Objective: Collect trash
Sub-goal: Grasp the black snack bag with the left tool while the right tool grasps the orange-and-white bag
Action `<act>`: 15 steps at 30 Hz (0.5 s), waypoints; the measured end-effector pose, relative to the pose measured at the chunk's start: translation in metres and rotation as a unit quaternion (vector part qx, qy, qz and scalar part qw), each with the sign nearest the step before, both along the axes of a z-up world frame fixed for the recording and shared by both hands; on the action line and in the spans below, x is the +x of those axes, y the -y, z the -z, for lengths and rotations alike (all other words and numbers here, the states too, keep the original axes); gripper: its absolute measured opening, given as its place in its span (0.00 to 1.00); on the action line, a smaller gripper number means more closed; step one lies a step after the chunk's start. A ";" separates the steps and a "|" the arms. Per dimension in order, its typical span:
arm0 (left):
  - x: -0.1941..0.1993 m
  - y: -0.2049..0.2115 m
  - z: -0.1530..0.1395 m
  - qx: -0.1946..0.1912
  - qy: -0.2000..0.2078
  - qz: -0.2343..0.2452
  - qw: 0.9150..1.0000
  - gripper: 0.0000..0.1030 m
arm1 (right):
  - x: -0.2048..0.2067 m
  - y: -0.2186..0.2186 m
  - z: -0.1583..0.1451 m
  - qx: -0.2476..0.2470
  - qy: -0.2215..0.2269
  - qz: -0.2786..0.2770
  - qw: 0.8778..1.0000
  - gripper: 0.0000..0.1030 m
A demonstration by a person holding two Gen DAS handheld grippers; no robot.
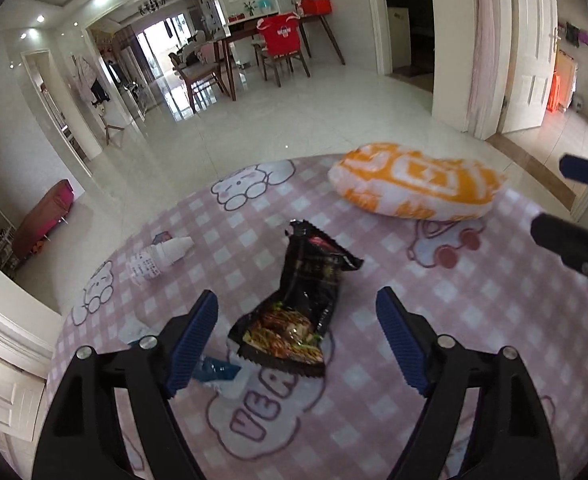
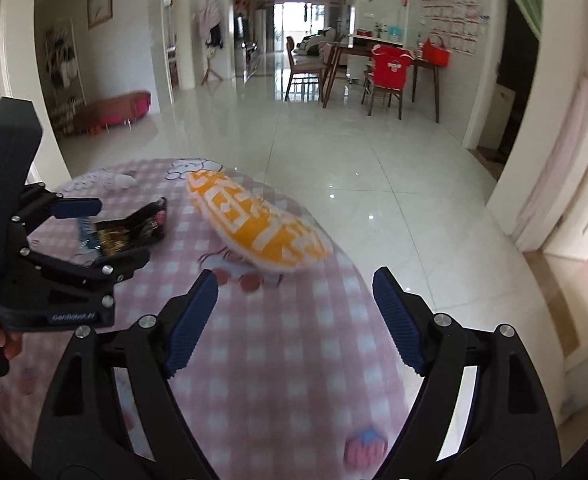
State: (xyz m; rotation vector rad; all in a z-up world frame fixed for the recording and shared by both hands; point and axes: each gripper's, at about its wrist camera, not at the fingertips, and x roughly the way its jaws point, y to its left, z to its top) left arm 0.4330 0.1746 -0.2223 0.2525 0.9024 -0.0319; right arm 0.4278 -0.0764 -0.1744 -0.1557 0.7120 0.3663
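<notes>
Both hand-held grippers gape above the pink checked blanket on glossy tiled floor.

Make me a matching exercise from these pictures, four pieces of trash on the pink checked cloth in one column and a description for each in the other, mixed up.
Things:
1. orange bag
2. black wrapper
3. small bottle
4. blue scrap

Descriptions:
A. white, lying on its side near the cloth's left edge
B. torn open, food picture on it, ahead of the left gripper's open fingers
C. puffy, white pattern, at the far side of the cloth
D. partly hidden behind the left gripper's left finger

Pairs: 1-C, 2-B, 3-A, 4-D
</notes>
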 end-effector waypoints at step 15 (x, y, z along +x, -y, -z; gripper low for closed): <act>-0.002 -0.002 -0.004 -0.048 -0.011 0.016 0.999 0.11 | 0.044 -0.033 0.029 -0.015 -0.068 -0.057 0.996 0.37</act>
